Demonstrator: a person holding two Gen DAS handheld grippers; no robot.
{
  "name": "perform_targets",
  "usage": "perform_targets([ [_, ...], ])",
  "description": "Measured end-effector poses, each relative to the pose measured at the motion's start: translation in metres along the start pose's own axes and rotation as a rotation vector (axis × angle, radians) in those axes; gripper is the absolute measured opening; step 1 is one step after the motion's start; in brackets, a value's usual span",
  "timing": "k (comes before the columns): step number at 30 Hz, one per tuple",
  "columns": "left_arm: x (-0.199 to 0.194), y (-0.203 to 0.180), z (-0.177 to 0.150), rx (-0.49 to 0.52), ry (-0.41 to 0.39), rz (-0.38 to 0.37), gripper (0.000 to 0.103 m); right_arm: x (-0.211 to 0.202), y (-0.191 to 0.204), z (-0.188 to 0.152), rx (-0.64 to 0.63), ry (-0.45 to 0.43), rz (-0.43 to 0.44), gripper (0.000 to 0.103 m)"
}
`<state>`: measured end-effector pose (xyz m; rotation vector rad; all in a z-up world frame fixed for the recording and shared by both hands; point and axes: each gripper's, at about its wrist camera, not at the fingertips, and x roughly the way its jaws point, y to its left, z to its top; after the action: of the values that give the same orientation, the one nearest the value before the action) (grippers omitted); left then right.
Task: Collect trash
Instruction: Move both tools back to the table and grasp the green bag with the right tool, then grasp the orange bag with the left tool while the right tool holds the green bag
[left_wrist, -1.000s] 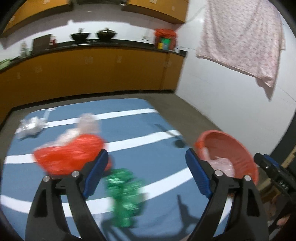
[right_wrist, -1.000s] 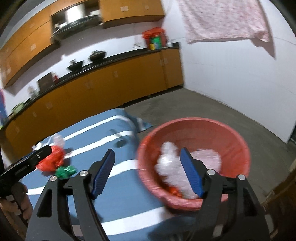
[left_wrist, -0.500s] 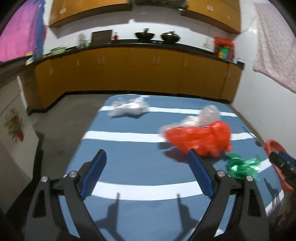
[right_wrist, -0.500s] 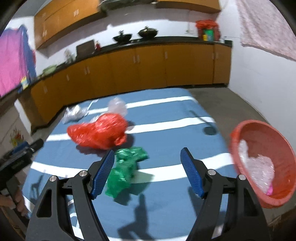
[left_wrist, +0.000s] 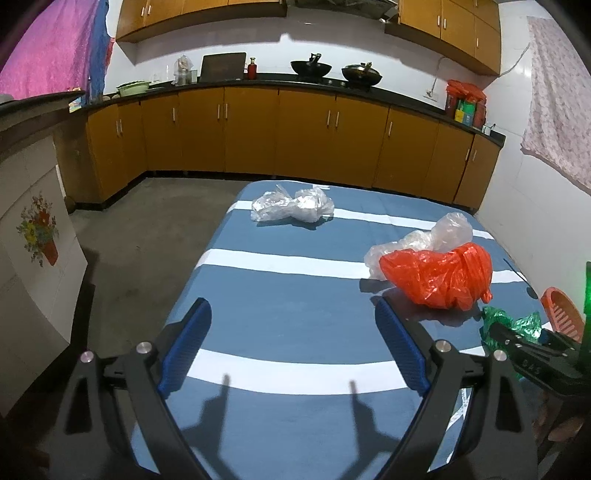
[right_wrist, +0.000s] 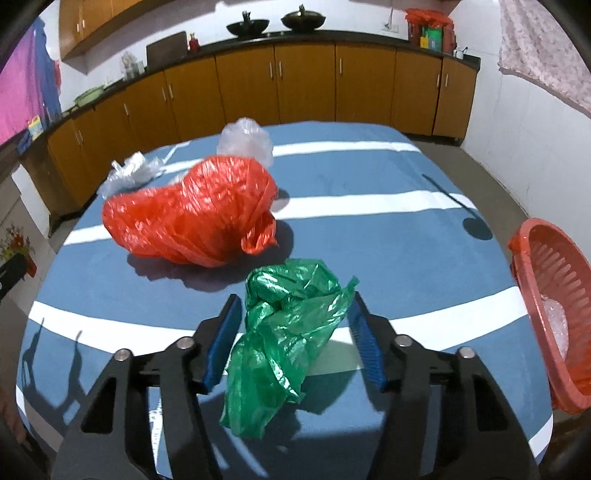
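Note:
A crumpled green plastic bag (right_wrist: 291, 325) lies on the blue striped table between the open jaws of my right gripper (right_wrist: 295, 341); it also shows in the left wrist view (left_wrist: 517, 325). A red plastic bag (right_wrist: 192, 218) (left_wrist: 439, 277) lies behind it, with a clear bag (right_wrist: 245, 142) (left_wrist: 439, 232) against its far side. Another clear bag (left_wrist: 291, 206) (right_wrist: 133, 170) lies at the far end. My left gripper (left_wrist: 291, 350) is open and empty over the table's near left part. The red basket (right_wrist: 546, 295) at the table's right edge holds clear plastic.
The blue table (left_wrist: 280, 310) has white stripes. Orange cabinets (left_wrist: 295, 136) with a dark counter run along the back wall. Grey floor (left_wrist: 147, 229) lies left of the table. A white wall (right_wrist: 535, 122) with a hanging cloth is on the right.
My right gripper has swung from the basket to the table and come down around the green bag, its jaws narrower. My left gripper has swung left, away from the bags.

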<state>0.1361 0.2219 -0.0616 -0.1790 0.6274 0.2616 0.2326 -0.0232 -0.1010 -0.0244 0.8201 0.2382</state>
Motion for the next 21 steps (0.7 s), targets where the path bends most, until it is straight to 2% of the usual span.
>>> perform_targets([
  [1,0.001,-0.001,0.000,0.003,0.002,-0.004,0.089,0.002,0.000,0.000,0.001,0.010,0.007,0.052],
  [3,0.003,-0.006,-0.001,0.010,0.005,-0.013,0.089,0.004,-0.002,-0.001,0.006,0.021,0.017,0.041],
  [5,0.004,-0.012,0.000,0.019,0.006,-0.024,0.089,0.004,-0.002,-0.001,-0.001,0.028,0.017,0.036],
  [9,0.008,-0.030,0.003,0.054,0.002,-0.064,0.089,0.000,-0.006,-0.003,-0.020,0.018,-0.005,0.035],
  [13,0.013,-0.058,0.007,0.100,-0.003,-0.113,0.093,-0.006,-0.027,-0.008,0.011,0.012,-0.038,0.035],
  [21,0.042,-0.129,0.027,0.279,-0.035,-0.190,0.098,-0.022,-0.080,-0.015,0.131,0.002,-0.079,0.035],
])
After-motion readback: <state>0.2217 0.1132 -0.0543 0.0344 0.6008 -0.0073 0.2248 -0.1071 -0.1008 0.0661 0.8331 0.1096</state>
